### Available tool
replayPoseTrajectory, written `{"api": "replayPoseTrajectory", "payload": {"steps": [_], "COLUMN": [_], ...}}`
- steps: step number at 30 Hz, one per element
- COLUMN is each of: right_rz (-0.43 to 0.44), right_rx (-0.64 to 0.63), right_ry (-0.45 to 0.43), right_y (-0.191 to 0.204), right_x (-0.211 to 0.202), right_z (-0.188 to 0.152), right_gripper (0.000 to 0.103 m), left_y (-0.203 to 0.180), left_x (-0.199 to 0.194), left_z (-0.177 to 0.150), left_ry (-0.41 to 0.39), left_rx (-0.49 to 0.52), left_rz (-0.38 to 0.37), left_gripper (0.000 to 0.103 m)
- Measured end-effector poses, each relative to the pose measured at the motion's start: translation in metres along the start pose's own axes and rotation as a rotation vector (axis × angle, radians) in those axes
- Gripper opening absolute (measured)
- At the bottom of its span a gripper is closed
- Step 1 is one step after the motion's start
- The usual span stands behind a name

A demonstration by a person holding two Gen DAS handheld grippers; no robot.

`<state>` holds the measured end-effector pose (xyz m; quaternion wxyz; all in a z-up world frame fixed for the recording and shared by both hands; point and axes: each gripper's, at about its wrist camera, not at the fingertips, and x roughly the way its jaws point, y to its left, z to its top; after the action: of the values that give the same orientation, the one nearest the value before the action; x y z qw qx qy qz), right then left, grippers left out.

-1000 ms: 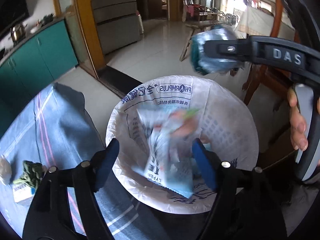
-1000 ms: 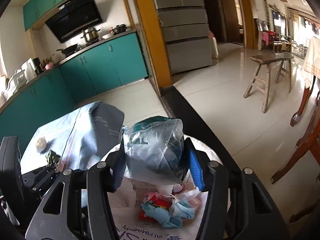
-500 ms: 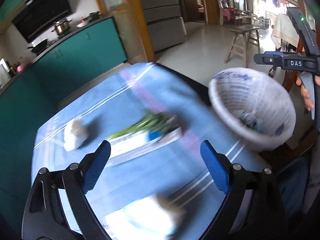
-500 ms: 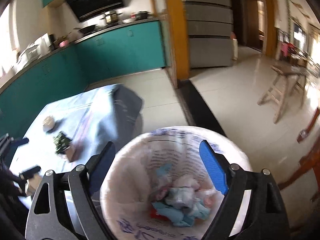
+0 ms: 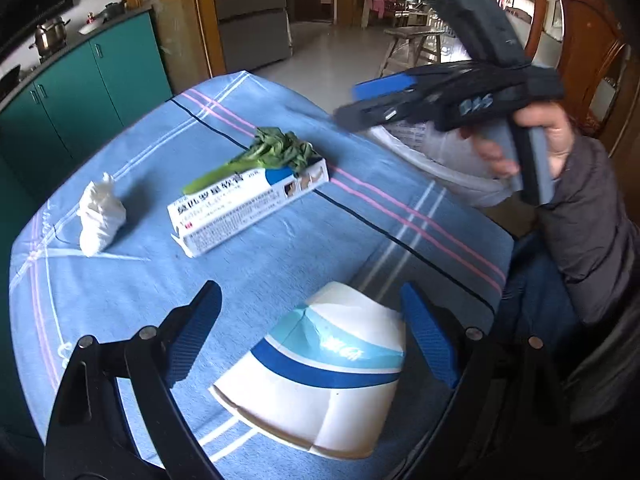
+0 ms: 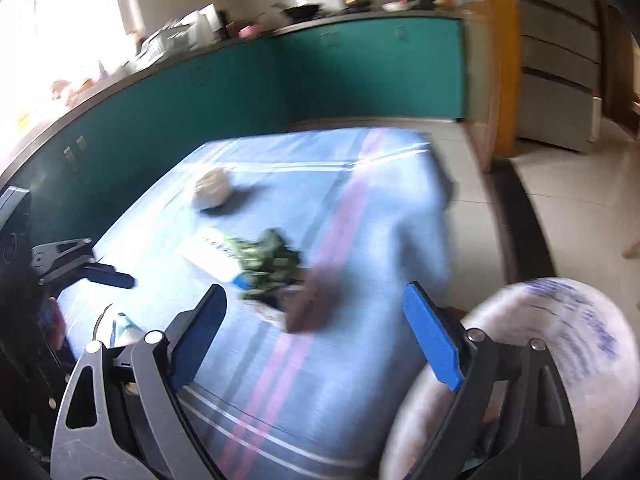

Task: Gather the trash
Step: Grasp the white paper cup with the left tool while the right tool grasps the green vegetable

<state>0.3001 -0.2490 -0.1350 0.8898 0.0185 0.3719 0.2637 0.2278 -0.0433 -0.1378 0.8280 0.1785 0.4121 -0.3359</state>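
My left gripper (image 5: pixel 316 320) is open, with a crushed white and blue paper cup (image 5: pixel 320 376) lying between its fingers on the blue tablecloth (image 5: pixel 120 304). Farther off lie a white medicine box (image 5: pixel 244 208), a green vegetable scrap (image 5: pixel 276 152) and a crumpled white tissue (image 5: pixel 100 216). My right gripper (image 6: pixel 316 332) is open and empty above the table edge; it also shows in the left wrist view (image 5: pixel 440 96). The trash bin lined with a white bag (image 6: pixel 540 360) stands at the table's right; in the left wrist view (image 5: pixel 440 152) it is behind the right gripper.
Teal kitchen cabinets (image 5: pixel 80 80) run behind the table. A wooden chair (image 5: pixel 580 48) stands at the right and a wooden stool (image 5: pixel 412 40) farther off on the tiled floor. The person's sleeve (image 5: pixel 592 232) is at the right edge.
The right gripper let go of the plastic bag bundle into the bin and swung left over the table. The left gripper dropped its wrapper, turned to the table and now straddles the cup.
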Motion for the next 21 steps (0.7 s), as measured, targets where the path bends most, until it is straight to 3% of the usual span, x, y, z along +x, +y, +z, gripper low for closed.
{"api": "replayPoseTrajectory", "payload": {"steps": [7,9,11,12,14,21], "right_rz": [0.082,0.064,0.024,0.020,0.053,0.031], "right_rx": [-0.032,-0.033,-0.037,-0.038,-0.023,0.018], "right_ry": [0.026,0.055,0.082,0.081,0.071,-0.018], "right_y": [0.034,0.036,0.038,0.038,0.035,0.025], "right_x": [0.061,0.069,0.077,0.077,0.073,0.041], "right_z": [0.025,0.026,0.025,0.024,0.022,0.012], "right_gripper": [0.087,0.072,0.048,0.047,0.033,0.027], "left_y": [-0.004,-0.003,-0.001,-0.001,-0.002,-0.008], "left_x": [-0.005,-0.014,-0.024,-0.027,-0.031,-0.002], "left_z": [-0.008,-0.012,-0.015,-0.017,-0.019,-0.021], "left_ry": [-0.016,-0.045,-0.074,-0.084,-0.089,0.022], "left_rx": [0.011,0.009,0.002,-0.002,0.001,0.018], "left_rz": [0.000,-0.001,-0.009,-0.018,-0.033,-0.002], "left_gripper": [0.091,0.091,0.092,0.094,0.095,0.095]}}
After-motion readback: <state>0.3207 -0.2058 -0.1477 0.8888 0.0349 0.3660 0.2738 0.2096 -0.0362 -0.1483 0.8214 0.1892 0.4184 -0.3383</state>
